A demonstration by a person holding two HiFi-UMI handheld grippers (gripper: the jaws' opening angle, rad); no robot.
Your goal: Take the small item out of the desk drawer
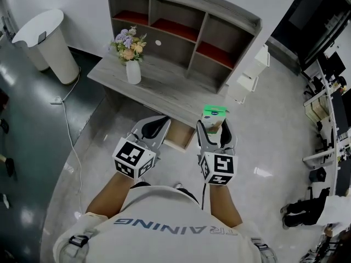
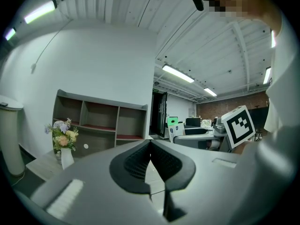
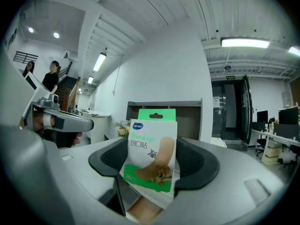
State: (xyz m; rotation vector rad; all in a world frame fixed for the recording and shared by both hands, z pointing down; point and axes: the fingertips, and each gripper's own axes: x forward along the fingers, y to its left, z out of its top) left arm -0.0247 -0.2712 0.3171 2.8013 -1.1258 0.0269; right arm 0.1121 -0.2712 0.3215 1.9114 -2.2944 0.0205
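A small green-and-white plaster box (image 1: 214, 115) stands upright between the pads of my right gripper (image 1: 215, 126), which is shut on it just above the desk's front edge. In the right gripper view the plaster box (image 3: 151, 153) fills the gap between the jaws of the right gripper (image 3: 152, 149). The wooden drawer (image 1: 180, 138) hangs open under the grey desk (image 1: 159, 86). My left gripper (image 1: 154, 126) hovers over the drawer's left side, its jaws closed on nothing. In the left gripper view the left gripper (image 2: 151, 145) has its pads meeting at the tip.
A white vase of flowers (image 1: 131, 56) stands on the desk's left part, in front of a grey shelf unit (image 1: 184, 32). A white bin (image 1: 49, 43) and a floor cable (image 1: 68, 130) lie to the left. White stools (image 1: 249, 73) stand to the right.
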